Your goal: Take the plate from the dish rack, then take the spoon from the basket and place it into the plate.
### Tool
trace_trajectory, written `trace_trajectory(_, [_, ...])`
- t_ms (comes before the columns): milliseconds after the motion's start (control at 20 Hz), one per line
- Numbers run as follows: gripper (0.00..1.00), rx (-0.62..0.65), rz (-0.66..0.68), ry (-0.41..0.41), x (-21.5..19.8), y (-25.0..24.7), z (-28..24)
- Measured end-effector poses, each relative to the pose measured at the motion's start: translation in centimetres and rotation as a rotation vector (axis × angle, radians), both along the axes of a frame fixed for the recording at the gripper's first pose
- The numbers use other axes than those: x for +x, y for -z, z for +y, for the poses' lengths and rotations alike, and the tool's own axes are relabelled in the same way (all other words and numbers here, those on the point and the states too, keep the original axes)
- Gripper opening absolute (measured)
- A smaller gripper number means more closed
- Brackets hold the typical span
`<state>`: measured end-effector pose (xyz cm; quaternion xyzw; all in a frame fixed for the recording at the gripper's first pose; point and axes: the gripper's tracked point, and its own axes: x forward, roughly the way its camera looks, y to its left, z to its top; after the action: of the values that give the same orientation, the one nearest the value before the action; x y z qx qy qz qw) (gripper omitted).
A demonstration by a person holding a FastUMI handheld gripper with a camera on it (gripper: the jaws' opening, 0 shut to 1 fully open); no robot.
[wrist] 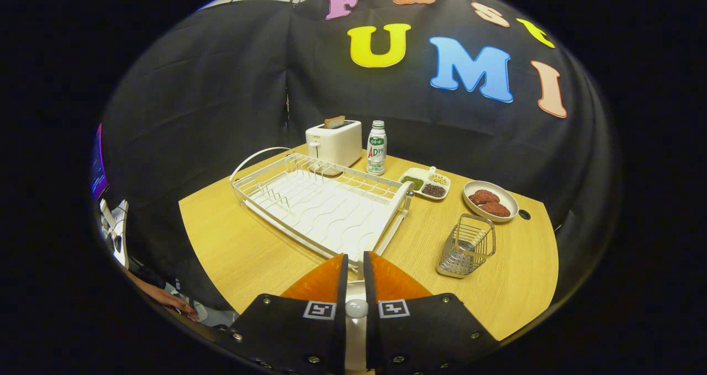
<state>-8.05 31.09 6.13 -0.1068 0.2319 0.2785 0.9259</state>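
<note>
My gripper (355, 257) hovers over the near part of the wooden table (237, 242), just short of the near corner of the white dish rack (320, 204). Its fingers stand close together with a slim white piece, seemingly the spoon (356, 309), pinched in the narrow gap between them. No dishes stand in the rack. Ahead and to the right of the fingers sits the wire basket (467, 246), with nothing inside it.
Beyond the rack stand a white toaster (334, 142) with a slice in it and a bottle (376, 147). A small divided dish of beans (425, 183) and a bowl of meat patties (490, 200) lie at the far right. A person's hand (165, 299) is at the near left.
</note>
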Motion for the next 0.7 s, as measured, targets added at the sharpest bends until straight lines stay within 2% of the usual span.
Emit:
trace_trajectory(300, [0.14, -0.048, 0.003, -0.057, 1.0, 1.0, 1.7])
trace_trajectory(700, [0.18, -0.049, 0.01, -0.05, 2.1, 0.9, 1.6])
